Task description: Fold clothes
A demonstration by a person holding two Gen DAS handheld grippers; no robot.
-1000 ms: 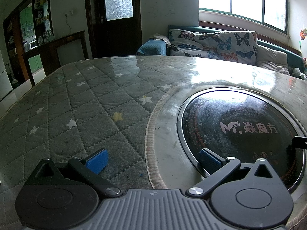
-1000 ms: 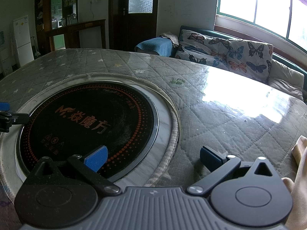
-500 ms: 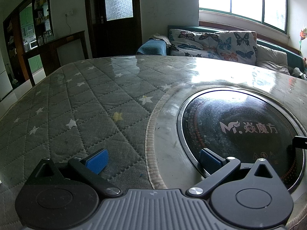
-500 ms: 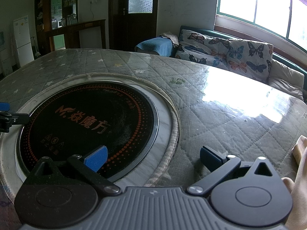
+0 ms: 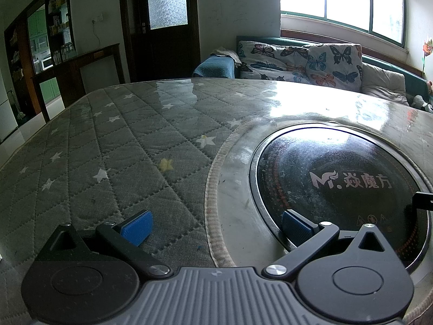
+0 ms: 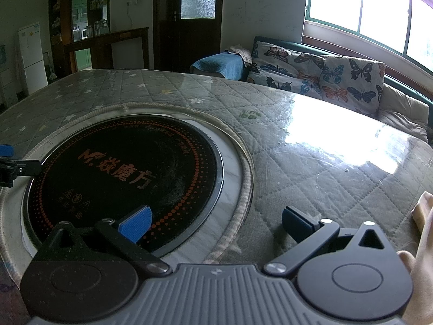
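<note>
Hovering low over the tabletop [image 5: 113, 146], a grey quilted star-print cover under clear glossy sheet, both tools idle. Left tool [image 5: 215, 223]: blue pads wide apart, nothing btwn them, sitting over the cover's frayed round cut-out edge. Right tool [image 6: 215, 223]: same, spread wide, empty; left pad over the round black glass induction hob [image 6: 127, 173] w/ orange dot ring, right pad over quilted cover. A hand [image 6: 418, 260] shows at right edge of right view, on the tool body. Clothes: none in sight in either view. Pale tan bit at far right edge of right view, just above the hand, can't tell if cloth or part of hand. So garment location unknown; prob. off-frame. Judgement on handling: clothing will be light, soft, floppy, no stiffness, will sag and bunch when lifted; glossy sheet prob. lets fabric slide, so a drag could shift the whole piece. Best hold likely at hems, corners or shoulder seams, one tool per corner, pinching a single layer. Fold not begun as far as seen. Count: 2 tools, 4 blue pads, 1 hob, 1 hand visible, 0 confirmed garments. Bkgd: 1 butterfly-print sofa cover [image 5: 303, 59], 1 dark door [image 5: 162, 27], 1 white fridge [image 6: 32, 57].
</note>
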